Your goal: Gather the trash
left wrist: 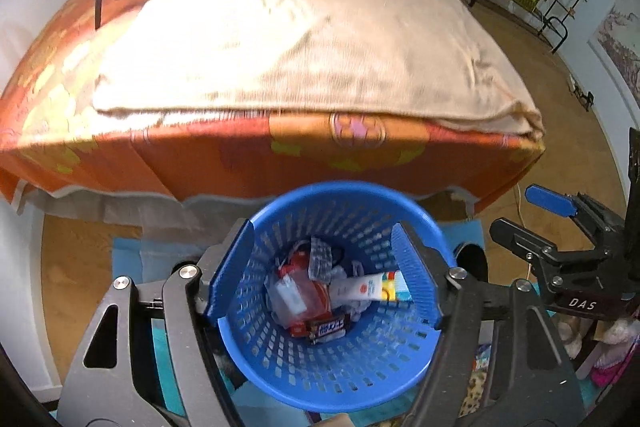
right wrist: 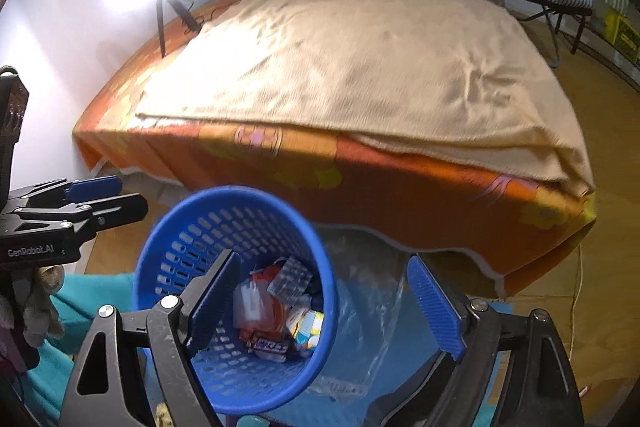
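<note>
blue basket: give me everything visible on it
The blue basket is a round bin that looks like plastic, with a solid rim and perforated walls and base. It stands upright on blue and teal floor covering at the foot of the bed. Inside lie a candy bar wrapper, a white tube, a blister pack and red and clear packaging. Clear plastic sheeting lies beside it. The left gripper and right gripper hover open above it; neither visibly touches it.

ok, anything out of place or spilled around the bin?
One thing: a clear plastic bag lies on the floor beside the blue bin, not in it. The other trash, like the candy bar and tube, sits inside. Both grippers are open and empty.
</note>
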{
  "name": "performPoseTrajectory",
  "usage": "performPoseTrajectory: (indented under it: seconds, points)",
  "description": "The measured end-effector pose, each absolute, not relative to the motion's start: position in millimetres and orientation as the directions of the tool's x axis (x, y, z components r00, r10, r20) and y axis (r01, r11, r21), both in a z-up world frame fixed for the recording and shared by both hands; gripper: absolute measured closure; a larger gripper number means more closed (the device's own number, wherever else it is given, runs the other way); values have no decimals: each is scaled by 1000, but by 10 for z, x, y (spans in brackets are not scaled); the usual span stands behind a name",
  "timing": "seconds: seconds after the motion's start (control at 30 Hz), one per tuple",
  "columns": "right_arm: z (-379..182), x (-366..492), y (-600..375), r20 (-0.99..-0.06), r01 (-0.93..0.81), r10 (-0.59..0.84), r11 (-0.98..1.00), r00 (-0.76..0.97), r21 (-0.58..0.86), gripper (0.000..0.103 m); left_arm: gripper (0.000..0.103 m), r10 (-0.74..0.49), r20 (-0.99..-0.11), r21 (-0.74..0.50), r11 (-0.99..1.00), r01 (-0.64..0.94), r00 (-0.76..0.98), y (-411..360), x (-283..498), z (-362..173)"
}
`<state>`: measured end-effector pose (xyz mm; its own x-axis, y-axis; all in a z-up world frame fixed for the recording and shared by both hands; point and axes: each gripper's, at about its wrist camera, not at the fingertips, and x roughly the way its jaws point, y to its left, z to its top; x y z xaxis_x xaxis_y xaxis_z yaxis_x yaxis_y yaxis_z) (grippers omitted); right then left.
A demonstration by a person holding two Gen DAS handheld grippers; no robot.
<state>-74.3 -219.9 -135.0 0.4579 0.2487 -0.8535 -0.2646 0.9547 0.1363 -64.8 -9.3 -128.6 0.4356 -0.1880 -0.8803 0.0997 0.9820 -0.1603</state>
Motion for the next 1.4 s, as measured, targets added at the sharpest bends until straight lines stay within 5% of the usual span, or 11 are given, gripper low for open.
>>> performPoseTrajectory:
  seconds: [1.0, 1.4]
  points:
    - [-237, 341, -2309, -693, -201, 239, 970, 681, 137, 7, 26, -144, -719, -158, 987, 41, 680, -119, 286, 20]
    - [-174, 584, -2143, -649, -238, 285, 958, 705, 163, 0, 5, -53, -665, -116, 993, -33, 745, -14, 543, 149]
